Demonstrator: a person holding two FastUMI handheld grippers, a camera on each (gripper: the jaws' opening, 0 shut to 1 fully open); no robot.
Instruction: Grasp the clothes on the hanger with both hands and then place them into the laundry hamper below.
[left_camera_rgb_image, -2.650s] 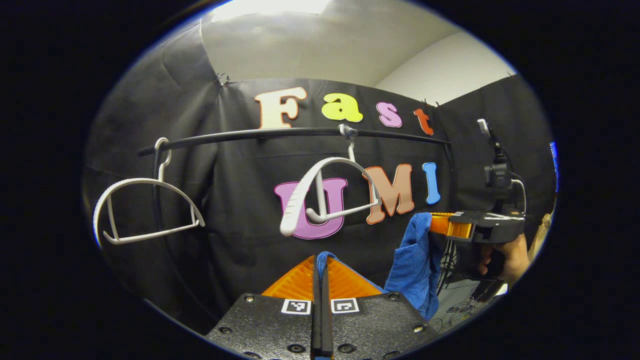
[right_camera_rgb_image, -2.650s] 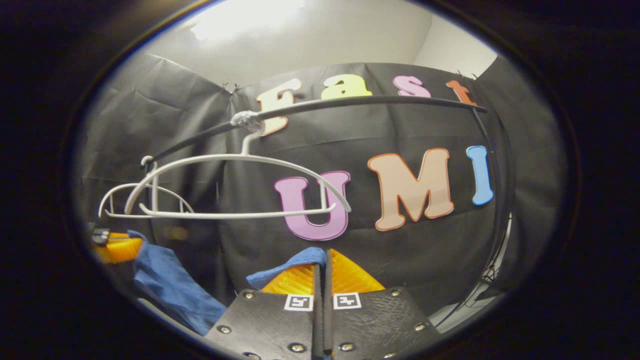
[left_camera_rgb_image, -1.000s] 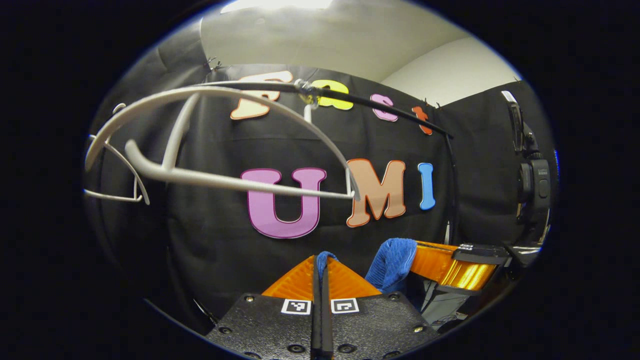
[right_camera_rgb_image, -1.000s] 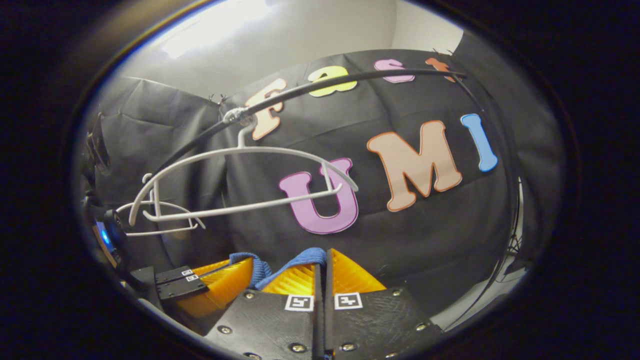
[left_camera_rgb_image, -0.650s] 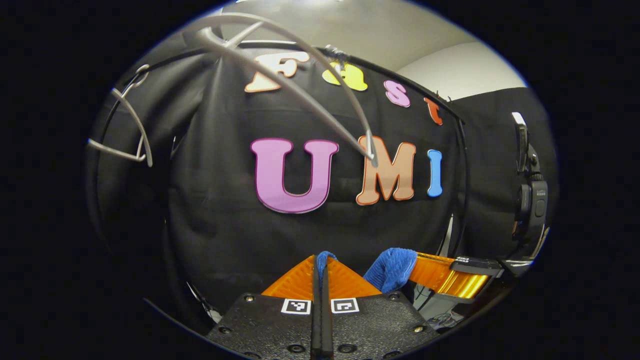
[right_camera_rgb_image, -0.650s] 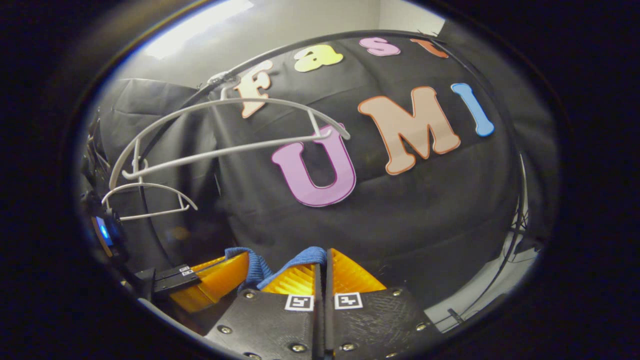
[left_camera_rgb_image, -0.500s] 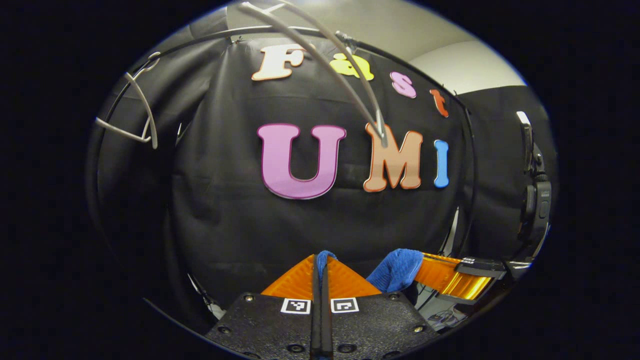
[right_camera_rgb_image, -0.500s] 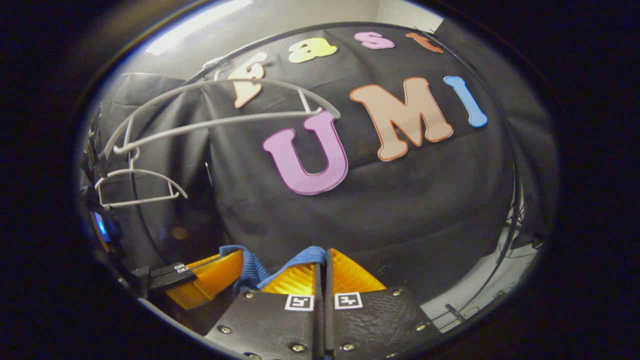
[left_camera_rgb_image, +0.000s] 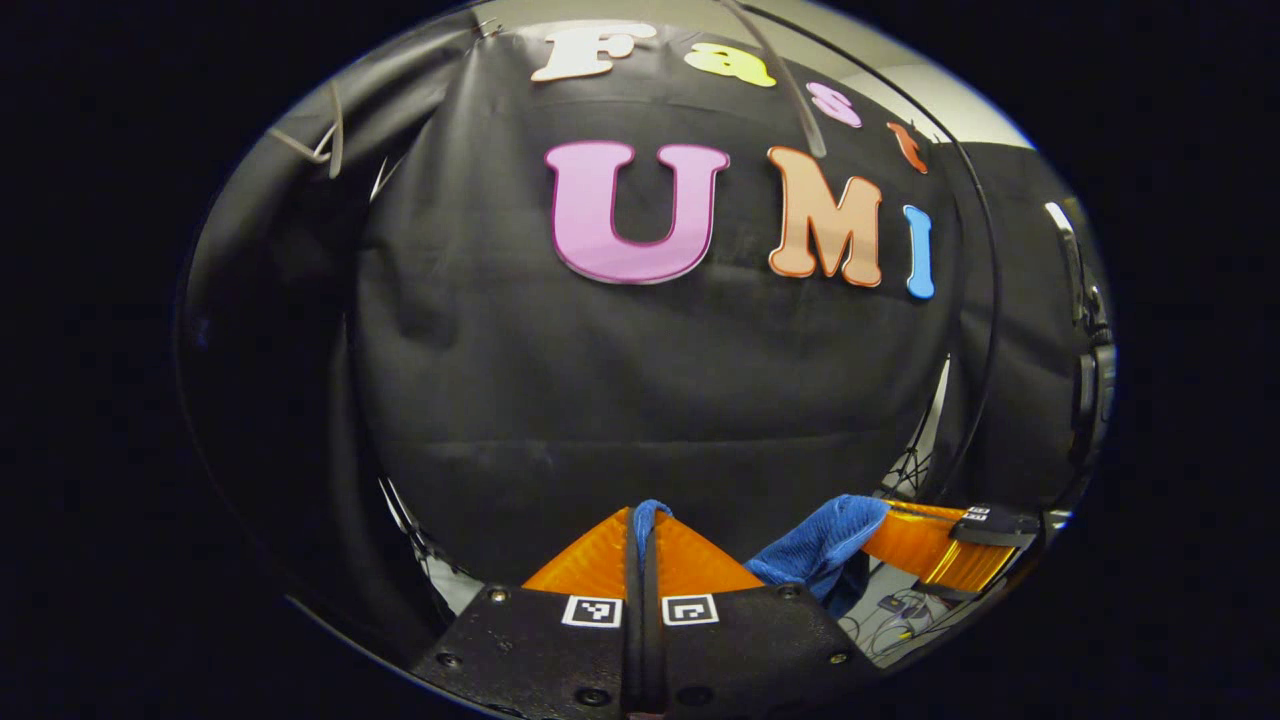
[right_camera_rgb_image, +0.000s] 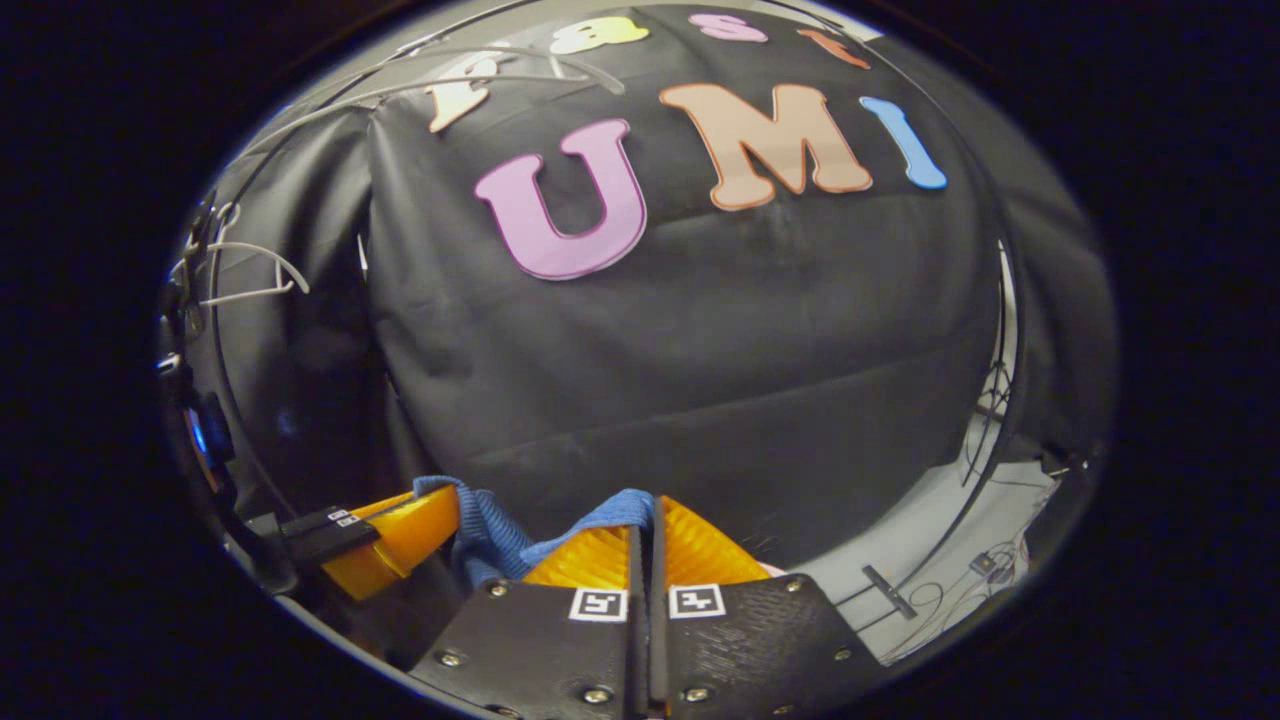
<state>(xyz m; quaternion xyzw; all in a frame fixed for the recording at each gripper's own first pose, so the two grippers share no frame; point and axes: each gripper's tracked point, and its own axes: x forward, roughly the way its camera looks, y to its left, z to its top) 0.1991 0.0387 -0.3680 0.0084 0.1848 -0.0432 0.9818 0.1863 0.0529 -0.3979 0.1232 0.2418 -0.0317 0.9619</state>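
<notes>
While low before the black cloth wall (left_camera_rgb_image: 650, 400), pinching blue garment (left_camera_rgb_image: 820, 545): left hand-held gripper (left_camera_rgb_image: 645, 515) closed on it, right hand-held gripper (right_camera_rgb_image: 645, 510) likewise.

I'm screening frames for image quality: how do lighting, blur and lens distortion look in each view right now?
Left gripper view: dim booth, strong fisheye bending of the thin black rail; the blue knitted garment stays sharp, the white plastic hanger near the edge is smeared. Right gripper view: equally dark, rail bowed, garment crisp, hanger soft; the pale floor is the brightest patch.
</notes>
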